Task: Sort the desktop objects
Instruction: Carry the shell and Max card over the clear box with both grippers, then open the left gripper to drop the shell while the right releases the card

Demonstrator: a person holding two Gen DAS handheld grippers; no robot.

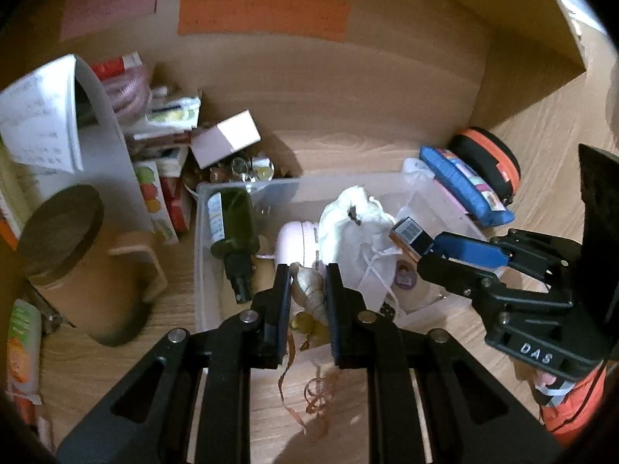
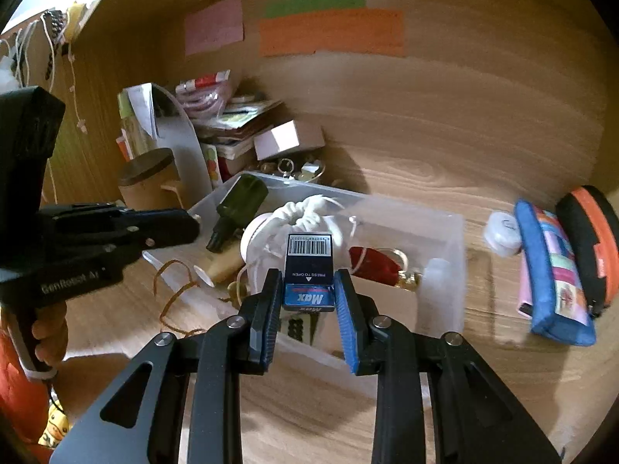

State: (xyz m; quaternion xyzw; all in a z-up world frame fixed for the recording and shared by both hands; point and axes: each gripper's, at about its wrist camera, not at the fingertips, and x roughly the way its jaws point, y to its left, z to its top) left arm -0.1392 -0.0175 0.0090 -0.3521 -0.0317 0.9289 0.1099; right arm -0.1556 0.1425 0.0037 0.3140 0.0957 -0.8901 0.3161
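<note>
Your left hand-held gripper (image 1: 308, 294) is clamped on a pale spiral seashell (image 1: 307, 290), with the shell's tip showing above the pads and a thin brown ribbon (image 1: 315, 394) trailing below it onto the wooden worktop (image 1: 271, 417). It hangs over the near edge of the clear plastic bin (image 1: 201, 232), which stands in the middle of the worktop. Your right hand-held gripper (image 2: 307, 290) is closed narrow on a small dark blue box (image 2: 309, 266) that bears a barcode and the word "Max"; the box stands upright between the blue pads, over the same bin. In the bin lie a dark green bottle (image 1: 234, 224) with its black cap toward you, a white drawstring pouch (image 1: 356, 224) and a pale pink round case (image 1: 296, 243). To the right of the bin, on the worktop, a blue pencil case (image 2: 549, 270) leans beside a black and orange zip case (image 2: 592, 239), the two touching. To the left of the bin stands a brown cardboard tube with a dark lid (image 1: 65, 255), and behind it a heap of packets and a small pink box (image 1: 226, 139) crowds the corner. On the back wall you have pink, green and orange paper notes (image 1: 263, 15); their writing is too blurred to read.
</note>
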